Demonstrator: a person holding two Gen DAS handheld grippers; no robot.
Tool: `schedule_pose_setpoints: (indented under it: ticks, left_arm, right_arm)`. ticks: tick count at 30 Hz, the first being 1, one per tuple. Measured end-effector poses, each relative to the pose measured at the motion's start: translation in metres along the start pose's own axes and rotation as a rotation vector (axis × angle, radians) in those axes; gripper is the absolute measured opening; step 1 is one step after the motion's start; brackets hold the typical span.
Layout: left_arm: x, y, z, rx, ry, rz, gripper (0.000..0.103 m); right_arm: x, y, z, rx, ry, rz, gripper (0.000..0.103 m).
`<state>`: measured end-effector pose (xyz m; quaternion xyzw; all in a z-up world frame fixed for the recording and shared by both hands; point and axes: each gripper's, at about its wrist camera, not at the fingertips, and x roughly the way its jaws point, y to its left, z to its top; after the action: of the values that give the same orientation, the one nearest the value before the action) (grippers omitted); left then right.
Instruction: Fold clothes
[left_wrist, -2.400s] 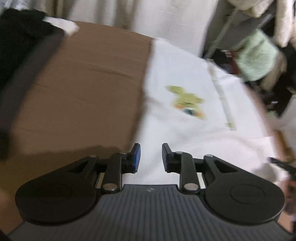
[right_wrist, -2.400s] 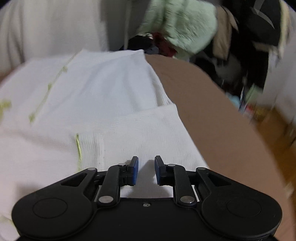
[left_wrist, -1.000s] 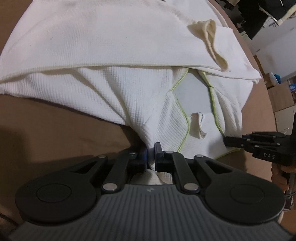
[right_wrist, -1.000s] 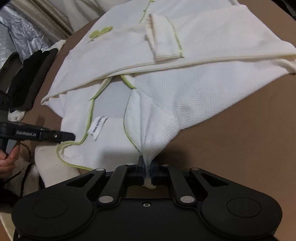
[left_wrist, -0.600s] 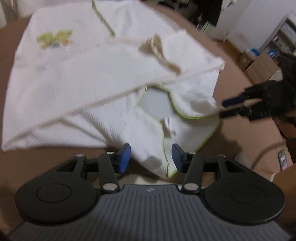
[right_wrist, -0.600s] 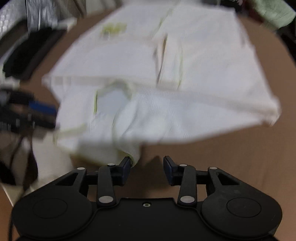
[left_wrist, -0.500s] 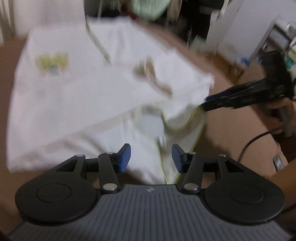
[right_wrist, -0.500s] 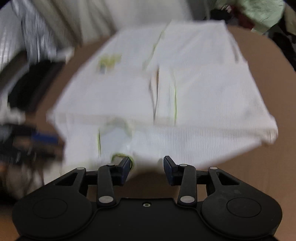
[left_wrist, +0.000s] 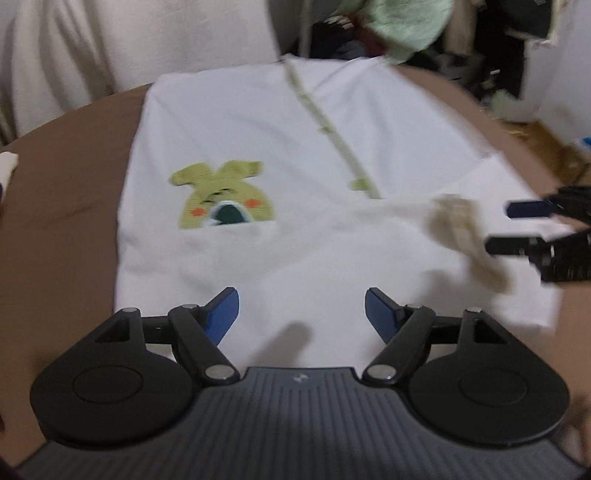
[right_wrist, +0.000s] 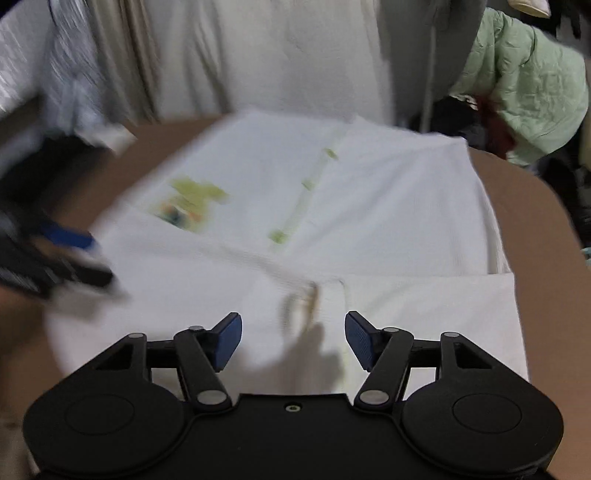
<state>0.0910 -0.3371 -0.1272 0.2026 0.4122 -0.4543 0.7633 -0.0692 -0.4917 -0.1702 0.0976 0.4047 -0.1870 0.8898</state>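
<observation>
The white garment (left_wrist: 314, 236) lies flat on the brown worktop (left_wrist: 66, 206), partly folded: its near part is turned over onto the body, with the fold edge running across just below the green animal patch (left_wrist: 221, 195), and a cream cuff (left_wrist: 461, 229) rests on top near the middle of the right side. The left gripper (left_wrist: 301, 314) hangs over the near edge of the cloth with its jaws spread wide and nothing between them. The right gripper (right_wrist: 293, 339) is also spread wide and empty, above the near edge on the other side, close to the cuff. It seems that one fold is laid down and both grippers are free between grasps. The next move probably calls for a new hold on an edge or a corner of the cloth, both sides together, so that the layers do not slide or wrinkle; which edge is not settled by the pictures. No container is visible; only a green jacket (right_wrist: 517, 85) hangs behind the worktop.
</observation>
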Motion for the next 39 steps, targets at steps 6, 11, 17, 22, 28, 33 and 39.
schedule_pose_setpoints:
  ticks: [6, 11, 17, 22, 28, 33, 39]
  left_arm:
    - [0.033, 0.036, -0.036, -0.050, 0.073, -0.001, 0.075]
    - [0.033, 0.046, -0.035, -0.078, 0.107, 0.003, 0.076]
    - [0.030, 0.046, -0.031, -0.078, 0.103, -0.002, 0.077]
    - [0.023, 0.051, -0.030, -0.091, 0.074, -0.022, 0.077]
    - [0.022, 0.058, -0.030, -0.068, 0.017, 0.054, 0.077]
    - [0.016, 0.073, -0.027, -0.113, -0.040, 0.045, 0.077]
    - [0.005, 0.082, -0.020, -0.123, -0.073, 0.108, 0.077]
  right_arm:
    - [0.056, 0.001, -0.003, 0.006, 0.068, -0.229, 0.054]
    - [0.044, -0.050, -0.008, 0.091, 0.092, -0.335, 0.025]
    - [0.030, -0.077, -0.022, 0.170, 0.075, -0.515, 0.033]
    - [-0.001, -0.073, -0.032, 0.265, -0.094, -0.221, 0.056]
    - [0.030, -0.066, -0.029, 0.273, -0.052, -0.144, 0.059]
    - [0.017, -0.077, -0.001, 0.270, -0.145, -0.069, 0.060]
    - [0.025, -0.096, 0.030, 0.410, -0.171, 0.093, 0.066]
